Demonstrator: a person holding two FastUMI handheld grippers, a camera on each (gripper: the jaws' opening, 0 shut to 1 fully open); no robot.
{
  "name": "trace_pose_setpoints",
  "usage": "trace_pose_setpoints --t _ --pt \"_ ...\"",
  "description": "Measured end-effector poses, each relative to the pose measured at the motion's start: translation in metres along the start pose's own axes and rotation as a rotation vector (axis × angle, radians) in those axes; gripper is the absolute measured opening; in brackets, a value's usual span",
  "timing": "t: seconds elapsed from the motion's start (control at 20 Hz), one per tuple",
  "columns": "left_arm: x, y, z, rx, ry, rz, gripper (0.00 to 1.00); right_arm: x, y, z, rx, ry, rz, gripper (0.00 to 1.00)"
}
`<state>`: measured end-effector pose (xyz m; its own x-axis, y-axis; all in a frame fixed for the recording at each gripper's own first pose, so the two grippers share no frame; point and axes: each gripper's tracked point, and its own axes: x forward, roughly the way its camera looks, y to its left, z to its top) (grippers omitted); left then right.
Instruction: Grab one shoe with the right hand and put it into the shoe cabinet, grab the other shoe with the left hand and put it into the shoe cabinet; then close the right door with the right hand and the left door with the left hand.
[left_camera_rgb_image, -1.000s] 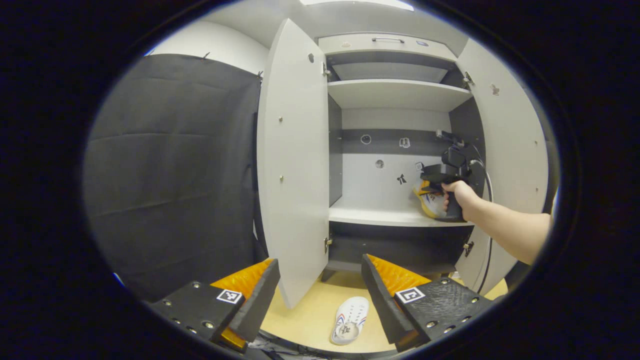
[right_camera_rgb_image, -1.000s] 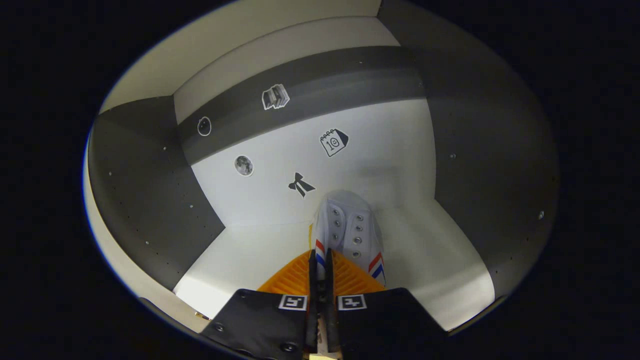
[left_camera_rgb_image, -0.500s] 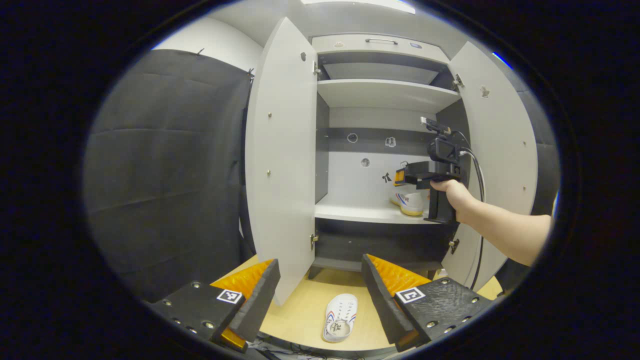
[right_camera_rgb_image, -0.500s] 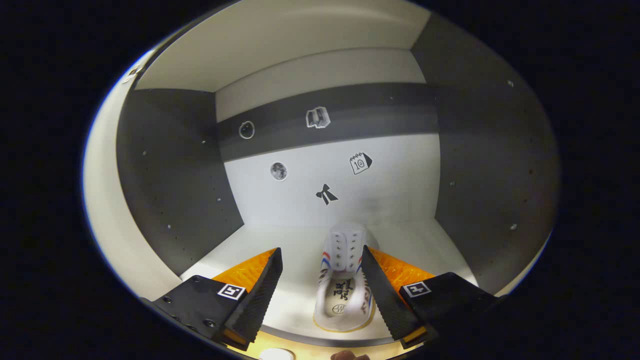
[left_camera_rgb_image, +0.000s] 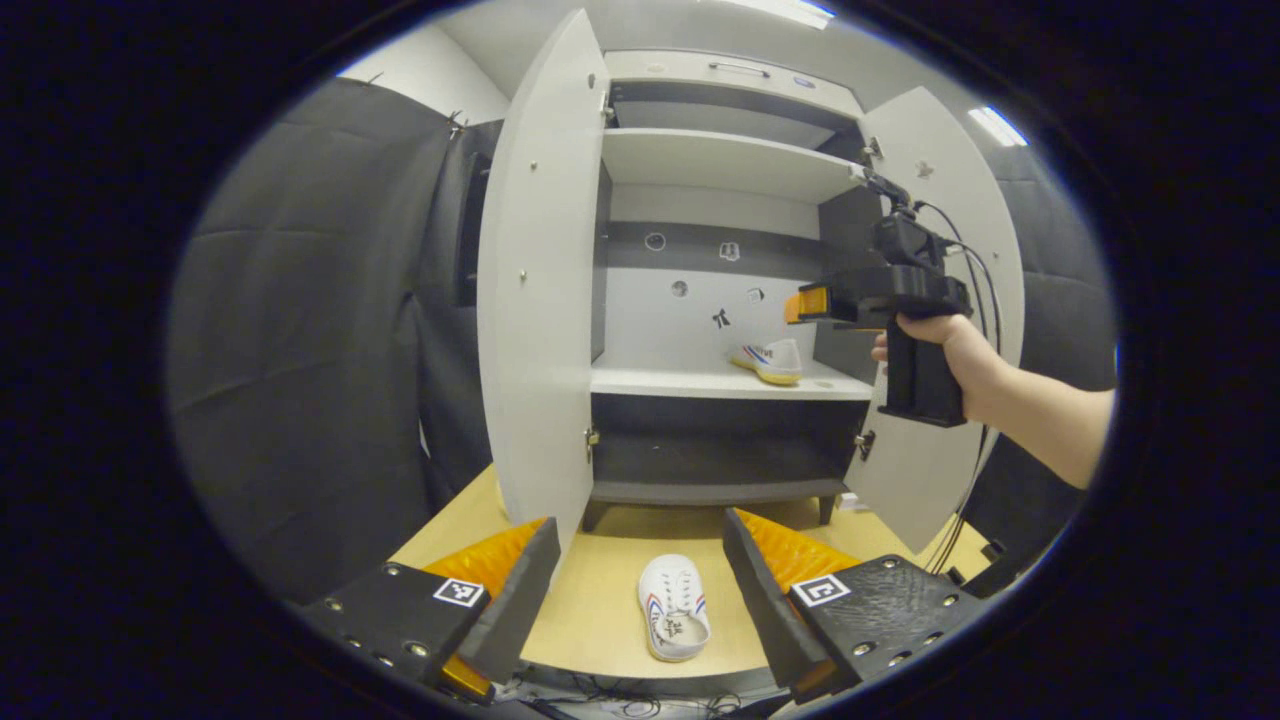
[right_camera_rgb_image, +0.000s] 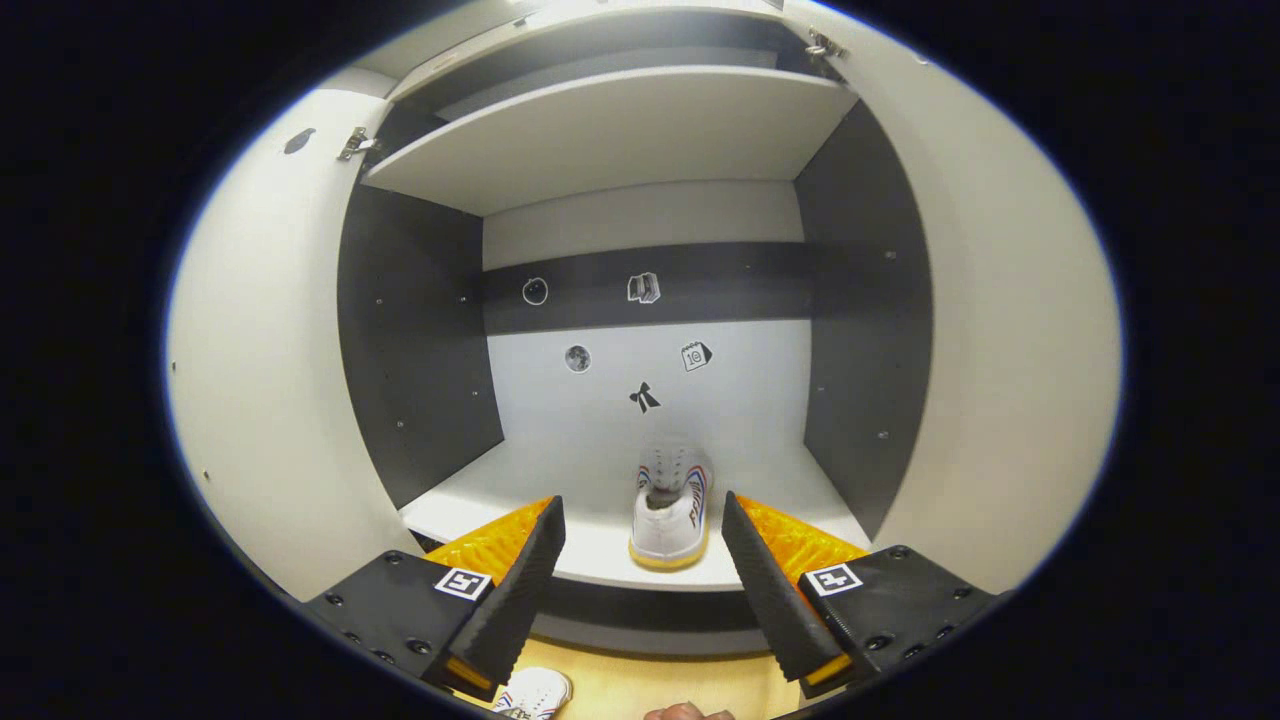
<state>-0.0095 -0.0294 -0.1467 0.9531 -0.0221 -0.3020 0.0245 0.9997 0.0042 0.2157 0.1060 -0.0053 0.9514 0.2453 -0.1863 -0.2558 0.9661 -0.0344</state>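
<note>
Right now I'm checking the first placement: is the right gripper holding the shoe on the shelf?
No: the right gripper is open, drawn back from the white shoe on the shelf.

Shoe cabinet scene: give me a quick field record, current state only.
shoe on shelf: rests on the cabinet's middle shelf, toe toward the back wall
shoe on floor: lies in front of the cabinet, untouched
left door: open
right door: open
right gripper: open, empty, outside the shelf's front edge
left gripper: open, empty, above the floor shoe
steps left: second shoe, both doors
</note>
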Motion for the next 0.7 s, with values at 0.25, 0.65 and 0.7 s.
trace_pose_setpoints --t 0.25,0.65,0.7 --pt "0.008 -0.003 -0.036 0.002 0.05 -0.116 0.94 -0.061 -0.004 -0.015 -0.005 -0.01 -0.05 0.98" --pt "0.048 -0.033 -0.1 0.014 0.178 -0.277 0.94 -0.141 -0.021 -0.067 -0.027 0.062 -0.144 0.98" --pt "0.055 -0.036 -0.112 0.011 0.202 -0.285 0.94 -0.151 -0.026 -0.075 -0.034 0.076 -0.158 0.98"
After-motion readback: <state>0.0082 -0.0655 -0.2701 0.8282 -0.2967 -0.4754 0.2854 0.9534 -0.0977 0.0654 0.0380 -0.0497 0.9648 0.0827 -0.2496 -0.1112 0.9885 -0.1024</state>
